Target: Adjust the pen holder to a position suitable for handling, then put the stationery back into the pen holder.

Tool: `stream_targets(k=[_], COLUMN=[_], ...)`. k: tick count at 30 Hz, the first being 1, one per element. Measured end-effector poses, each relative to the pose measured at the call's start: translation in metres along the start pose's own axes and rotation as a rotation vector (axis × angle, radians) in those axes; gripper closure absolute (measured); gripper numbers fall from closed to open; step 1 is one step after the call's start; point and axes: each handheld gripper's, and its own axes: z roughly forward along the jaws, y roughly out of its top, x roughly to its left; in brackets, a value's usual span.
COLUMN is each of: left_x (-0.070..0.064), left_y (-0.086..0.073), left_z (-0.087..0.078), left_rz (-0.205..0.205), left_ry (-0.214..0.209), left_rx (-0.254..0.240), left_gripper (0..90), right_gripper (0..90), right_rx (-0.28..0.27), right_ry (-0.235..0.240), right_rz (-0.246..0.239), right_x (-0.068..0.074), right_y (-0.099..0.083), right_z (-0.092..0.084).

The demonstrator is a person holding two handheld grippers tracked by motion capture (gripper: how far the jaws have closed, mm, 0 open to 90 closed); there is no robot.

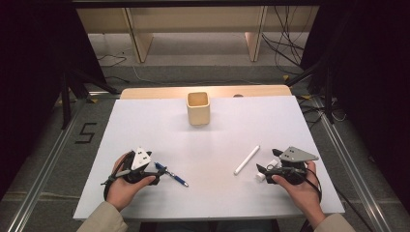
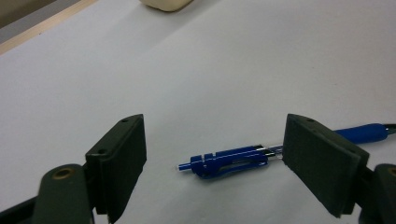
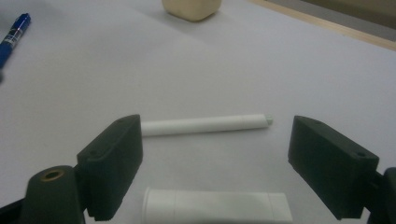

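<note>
White paper covers the surface (image 1: 208, 145). Near the left, the left tongs (image 2: 215, 156) stand open around a blue pen (image 2: 229, 161), its far end hidden behind one pad. Near the right, the right tongs (image 3: 215, 156) gape, a white pen (image 3: 205, 124) beyond them and a white tube (image 3: 215, 206) cut off below. A beige cup (image 1: 198, 108) stands far back.

A blue pen (image 2: 229, 161) lies flat on the white bench (image 1: 203, 145) at the left, a white marker (image 1: 247, 160) flat at the right, a short white tube (image 3: 217, 207) beside it.
</note>
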Motion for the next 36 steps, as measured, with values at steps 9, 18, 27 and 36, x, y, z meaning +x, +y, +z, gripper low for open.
stream_targets(k=[9, 18, 27, 36], left_x=[0.000, 0.000, 0.003, 0.011], left_y=[0.000, 0.000, 0.005, 0.021], left_z=[0.000, -0.001, -0.002, -0.006], left_rz=[0.001, 0.001, 0.003, 0.103], left_ry=[0.001, 0.005, -0.034, -0.081], left_rx=[0.000, 0.000, -0.014, 0.017], left_gripper=[21.7, 21.6, 28.1, 30.0], right_gripper=[18.6, 18.3, 18.3, 18.0], right_rx=[-0.006, -0.009, -0.009, -0.015], right_ry=[-0.001, -0.004, -0.001, 0.008], right_rz=[-0.002, -0.006, -0.006, -0.008], right_x=[0.000, 0.001, 0.001, 0.000], right_y=[0.000, 0.001, 0.003, 0.003], right_z=[0.000, 0.000, 0.001, 0.002])
